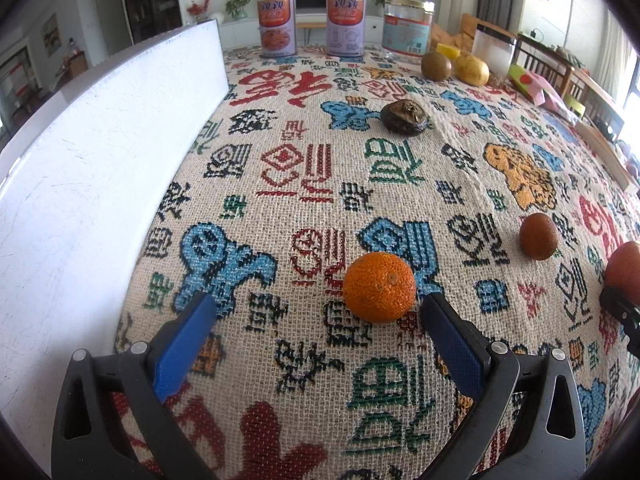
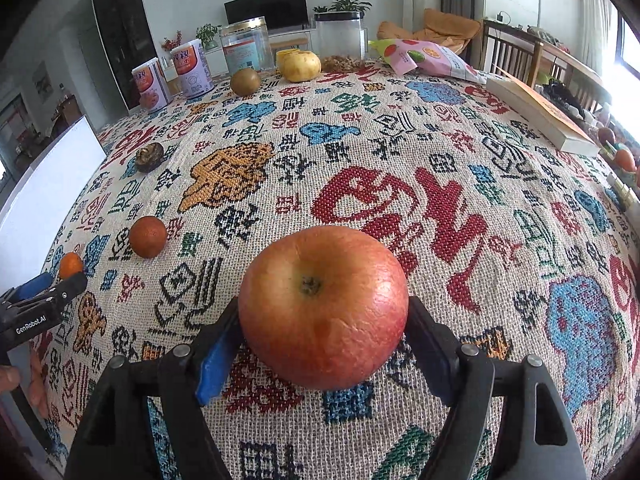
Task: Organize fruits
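Entry: apple (image 2: 323, 307), on the patterned cloth (image 2: 400, 152) between the right gripper (image 2: 323, 332) pads, apparently touching both, grasp unconfirmed, may roll toward 12 o'clock if squeezed off-centre; left gripper (image 1: 318, 322) released, orange (image 1: 379, 287) just inside its right pad.

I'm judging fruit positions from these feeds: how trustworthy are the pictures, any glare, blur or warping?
Left wrist view: sharp, but fisheye bows the white board and tablecloth; window glare at the right edge. Right wrist view: apple crisp and evenly lit, soft shadow beneath; blown-out window top right, table edges curve strongly.
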Demonstrator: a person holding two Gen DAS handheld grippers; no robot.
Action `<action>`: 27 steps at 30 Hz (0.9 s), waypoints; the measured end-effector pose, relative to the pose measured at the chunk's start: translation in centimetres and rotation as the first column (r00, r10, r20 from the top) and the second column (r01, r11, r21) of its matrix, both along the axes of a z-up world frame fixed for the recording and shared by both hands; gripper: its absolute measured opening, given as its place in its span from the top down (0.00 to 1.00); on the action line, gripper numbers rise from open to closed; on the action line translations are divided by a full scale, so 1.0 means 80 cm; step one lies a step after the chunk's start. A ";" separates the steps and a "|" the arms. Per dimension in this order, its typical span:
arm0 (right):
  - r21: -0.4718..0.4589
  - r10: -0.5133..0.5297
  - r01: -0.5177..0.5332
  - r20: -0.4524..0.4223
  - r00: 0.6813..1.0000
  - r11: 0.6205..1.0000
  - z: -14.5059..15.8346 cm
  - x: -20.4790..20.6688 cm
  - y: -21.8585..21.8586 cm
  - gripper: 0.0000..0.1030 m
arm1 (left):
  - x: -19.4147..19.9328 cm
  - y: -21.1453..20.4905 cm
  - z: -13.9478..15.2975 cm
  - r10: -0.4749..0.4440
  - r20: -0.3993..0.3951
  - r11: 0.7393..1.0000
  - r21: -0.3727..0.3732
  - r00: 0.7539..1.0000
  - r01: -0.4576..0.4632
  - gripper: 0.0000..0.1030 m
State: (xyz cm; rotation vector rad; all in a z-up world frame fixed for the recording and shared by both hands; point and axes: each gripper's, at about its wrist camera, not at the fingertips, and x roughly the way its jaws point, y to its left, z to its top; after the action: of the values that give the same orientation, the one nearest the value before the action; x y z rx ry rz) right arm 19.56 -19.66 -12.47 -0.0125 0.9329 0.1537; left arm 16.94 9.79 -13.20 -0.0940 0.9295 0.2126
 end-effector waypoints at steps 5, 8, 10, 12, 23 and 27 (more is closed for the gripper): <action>-0.052 0.019 -0.019 0.004 1.000 0.998 -0.006 0.001 0.013 0.07 | 0.000 0.000 0.000 0.000 0.000 1.000 0.000 1.000 0.000 0.01; -0.061 0.008 -0.008 -0.010 1.000 0.998 -0.007 0.005 0.013 0.00 | 0.000 0.000 0.000 0.000 0.000 1.000 0.000 1.000 0.000 0.01; -0.059 0.008 -0.008 -0.010 1.000 0.998 -0.007 0.005 0.012 0.00 | 0.000 0.000 0.000 0.000 0.000 1.000 0.000 1.000 0.000 0.01; -0.062 0.008 -0.008 -0.010 1.000 0.998 -0.007 0.004 0.012 0.00 | 0.000 0.000 0.000 0.000 0.000 1.000 0.000 1.000 0.000 0.01; -0.061 0.008 -0.009 -0.011 1.000 0.998 -0.007 0.004 0.012 0.00 | 0.000 0.000 0.000 0.001 0.000 1.000 0.000 1.000 -0.001 0.01; -0.061 0.009 -0.009 -0.011 1.000 0.998 -0.007 0.004 0.012 0.00 | 0.000 0.000 0.000 0.001 0.000 1.000 0.000 1.000 -0.001 0.01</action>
State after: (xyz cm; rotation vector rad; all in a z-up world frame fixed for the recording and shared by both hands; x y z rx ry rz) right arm 19.90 -18.70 -13.05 -0.0726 0.9486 0.1336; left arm 16.94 9.81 -13.20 -0.0945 0.9299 0.2133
